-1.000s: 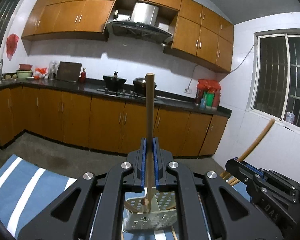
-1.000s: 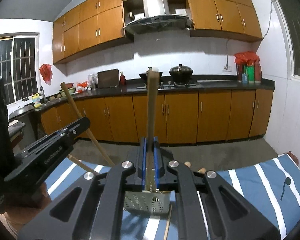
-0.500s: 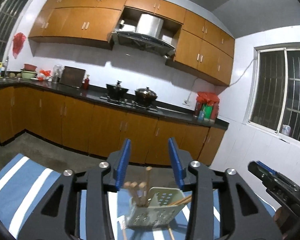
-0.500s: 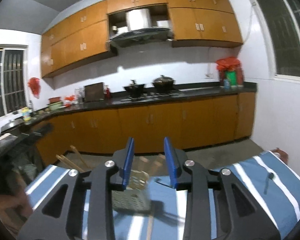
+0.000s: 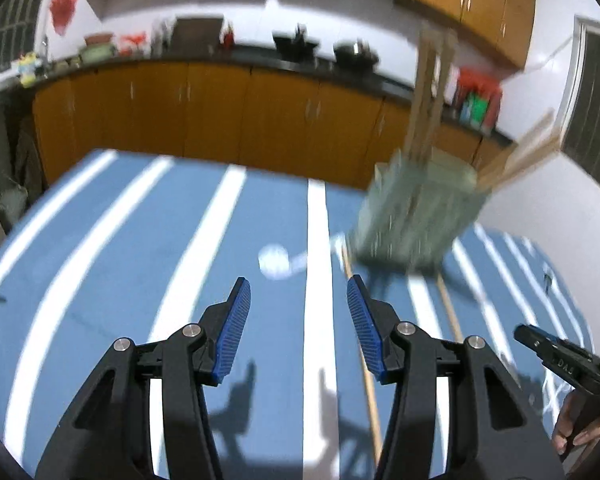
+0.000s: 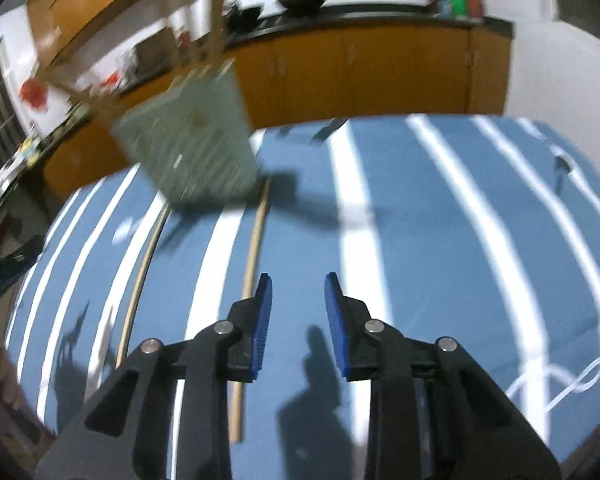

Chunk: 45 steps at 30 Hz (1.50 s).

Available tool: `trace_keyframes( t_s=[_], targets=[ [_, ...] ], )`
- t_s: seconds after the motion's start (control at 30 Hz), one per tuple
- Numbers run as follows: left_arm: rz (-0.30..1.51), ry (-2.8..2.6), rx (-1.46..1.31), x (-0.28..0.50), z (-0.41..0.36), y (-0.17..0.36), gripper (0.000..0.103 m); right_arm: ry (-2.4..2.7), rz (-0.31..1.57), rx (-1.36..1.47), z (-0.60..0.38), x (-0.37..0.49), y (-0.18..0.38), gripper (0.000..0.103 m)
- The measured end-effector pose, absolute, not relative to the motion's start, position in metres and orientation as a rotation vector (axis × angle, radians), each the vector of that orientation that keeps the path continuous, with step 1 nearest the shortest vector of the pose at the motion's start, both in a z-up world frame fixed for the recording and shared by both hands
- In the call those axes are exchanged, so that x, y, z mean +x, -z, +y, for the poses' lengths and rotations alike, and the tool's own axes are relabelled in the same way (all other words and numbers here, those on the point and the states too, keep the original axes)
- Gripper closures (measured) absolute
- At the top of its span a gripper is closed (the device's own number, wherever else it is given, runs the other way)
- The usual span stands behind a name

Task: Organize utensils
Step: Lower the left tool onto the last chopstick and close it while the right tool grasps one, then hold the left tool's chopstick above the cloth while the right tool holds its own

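A kitchen with orange cabinets (image 5: 228, 112) and a dark countertop backs a desk (image 5: 112, 264) under a blue cloth with white stripes. A second ago each claw was clamped on an upright wooden stick above the pale green utensil holder (image 5: 416, 216); now both sticks are out of the claws, both views tip down onto the cloth, and the holder, with several wooden handles standing in it, sits ahead and to the right of the left claw (image 5: 299, 322). The left claw is empty, its jaws opening. A white spoon (image 5: 276, 266) lies just ahead of it, and a loose chopstick (image 5: 362, 344) runs beside its right finger. The right claw (image 6: 294, 312) is empty too, its jaws closing on nothing; the holder is ahead to its left, and 2 chopsticks (image 6: 252, 280) lie on the cloth to its left.
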State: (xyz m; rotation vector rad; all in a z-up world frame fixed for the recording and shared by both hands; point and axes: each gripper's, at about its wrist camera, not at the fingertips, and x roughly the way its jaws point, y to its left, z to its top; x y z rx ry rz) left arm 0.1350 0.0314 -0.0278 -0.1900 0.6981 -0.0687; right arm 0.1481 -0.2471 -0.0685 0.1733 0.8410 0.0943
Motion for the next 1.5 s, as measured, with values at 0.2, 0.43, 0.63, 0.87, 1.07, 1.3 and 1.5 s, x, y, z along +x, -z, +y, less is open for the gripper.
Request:
trace_keyframes(
  t_s=[0.2, 0.43, 0.63, 0.87, 1.07, 1.3, 1.5],
  targets=[
    [0.802, 0.132, -0.155, 0.134, 0.008, 0.059, 0.053, -0.154, 0.897, 0.122, -0.213, 0.143, 0.089, 0.077],
    [0.854, 0.176, -0.126, 0.134, -0.010, 0.070, 0.058, -0.150, 0.929, 0.073, -0.203, 0.147, 0.102, 0.084],
    [0.893, 0.207, -0.100, 0.133, -0.024, 0.081, 0.066, -0.063, 0.919, 0.044, -0.213, 0.153, 0.104, 0.095],
    [0.928, 0.217, -0.063, 0.134, -0.038, 0.092, 0.076, 0.003, 0.913, 0.092, -0.240, 0.153, 0.104, 0.095],
    [0.922, 0.183, -0.023, 0.137, -0.036, 0.093, 0.095, 0.006, 0.910, 0.093, -0.241, 0.154, 0.106, 0.095],
    [0.924, 0.090, -0.070, 0.157, 0.005, 0.091, 0.095, 0.022, 0.898, 0.082, -0.245, 0.159, 0.104, 0.095],
    [0.907, 0.067, -0.081, 0.161, 0.017, 0.092, 0.095, 0.044, 0.896, 0.064, -0.247, 0.168, 0.104, 0.095]
  ],
)
